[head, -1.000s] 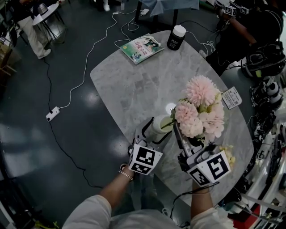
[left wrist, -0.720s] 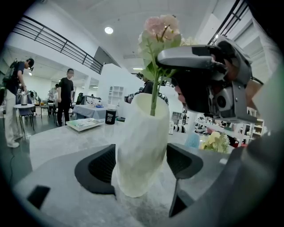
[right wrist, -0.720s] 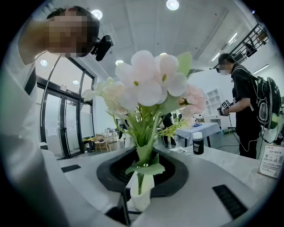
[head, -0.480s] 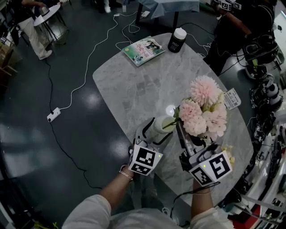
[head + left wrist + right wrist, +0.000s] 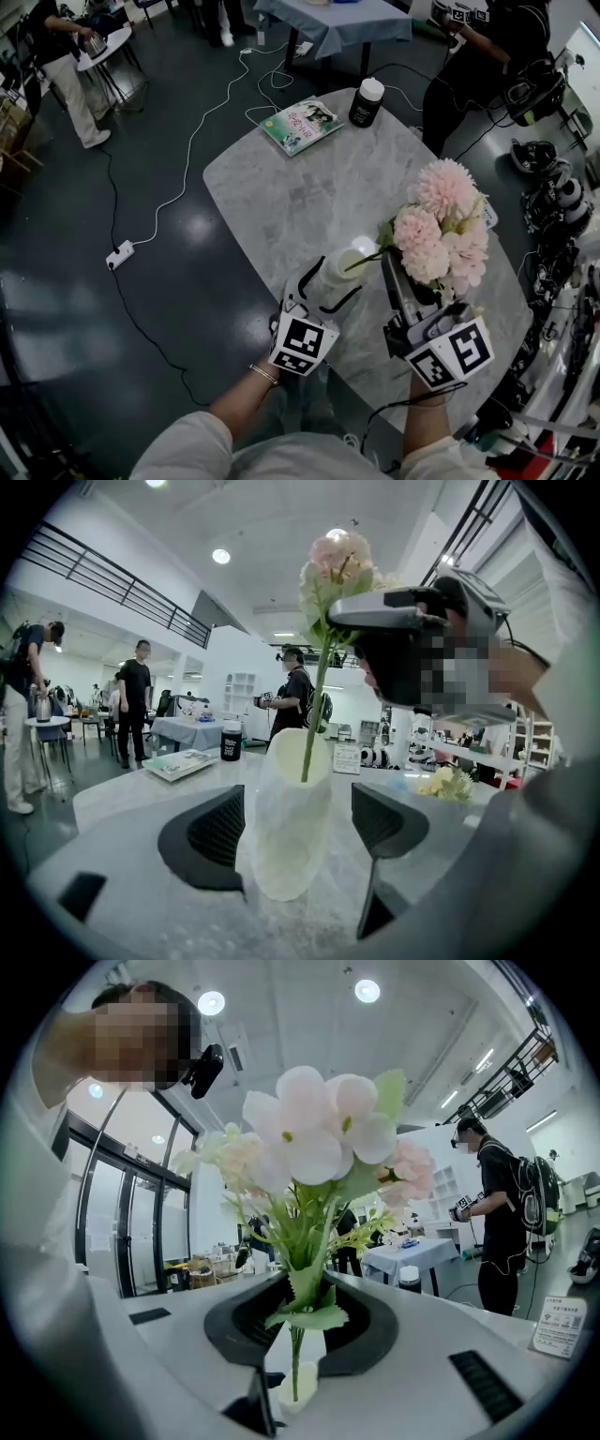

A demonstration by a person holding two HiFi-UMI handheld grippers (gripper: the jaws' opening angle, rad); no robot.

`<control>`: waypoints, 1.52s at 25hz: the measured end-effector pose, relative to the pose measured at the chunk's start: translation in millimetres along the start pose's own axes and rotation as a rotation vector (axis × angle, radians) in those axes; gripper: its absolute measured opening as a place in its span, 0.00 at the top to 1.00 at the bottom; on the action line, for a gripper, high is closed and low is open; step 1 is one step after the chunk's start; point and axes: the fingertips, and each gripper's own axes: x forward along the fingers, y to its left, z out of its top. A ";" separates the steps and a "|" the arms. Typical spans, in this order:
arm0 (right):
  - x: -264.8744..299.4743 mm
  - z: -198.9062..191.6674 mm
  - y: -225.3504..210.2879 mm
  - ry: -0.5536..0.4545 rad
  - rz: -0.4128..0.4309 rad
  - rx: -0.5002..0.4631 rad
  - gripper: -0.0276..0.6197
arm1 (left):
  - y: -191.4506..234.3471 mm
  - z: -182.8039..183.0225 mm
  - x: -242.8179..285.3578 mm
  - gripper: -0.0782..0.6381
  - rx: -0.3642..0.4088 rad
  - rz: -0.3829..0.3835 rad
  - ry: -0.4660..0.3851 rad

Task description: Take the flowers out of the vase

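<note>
- The step in hand is the lift-out. The right tool (image 5: 302,1314) is clenched on the green stems of the pink flowers (image 5: 439,234), just under the leaves, with the heads bunched above its jaws.
- The flowers are not yet out. The left gripper view shows one stem running down into the mouth of the white vase (image 5: 289,799), and the right gripper view shows the stem end inside the rim.
- The vase stands upright, mouth up, on the marble counter (image 5: 281,187), between the jaws of the left tool (image 5: 330,283). One pad looks to touch its wall while a sliver of counter shows beside the other. This tool therefore appears to bracket the vase loosely, released rather than squeezing.
- The bunch's long axis is near vertical, heads up and stem ends down. The stem leans a little off the vase's own axis.
- The next move probably calls for raising the right tool along the stems until the ends clear the rim. Meanwhile the left tool would steady the vase against tipping.
</note>
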 end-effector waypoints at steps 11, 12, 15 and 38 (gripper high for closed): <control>-62.9 68.2 -2.3 -0.117 -0.075 0.027 0.84 | -44.3 38.4 -35.8 0.39 0.006 0.004 -0.017; -65.3 74.2 -2.3 -0.125 -0.085 0.021 0.84 | -43.3 42.8 -38.9 0.39 0.002 0.004 -0.021; -68.5 88.4 -3.2 -0.139 -0.122 0.005 0.84 | -35.9 55.4 -47.6 0.39 -0.001 0.000 -0.033; -171.5 48.0 27.6 -0.088 -0.337 0.112 0.84 | -80.0 84.8 -107.7 0.88 0.057 -0.049 -0.071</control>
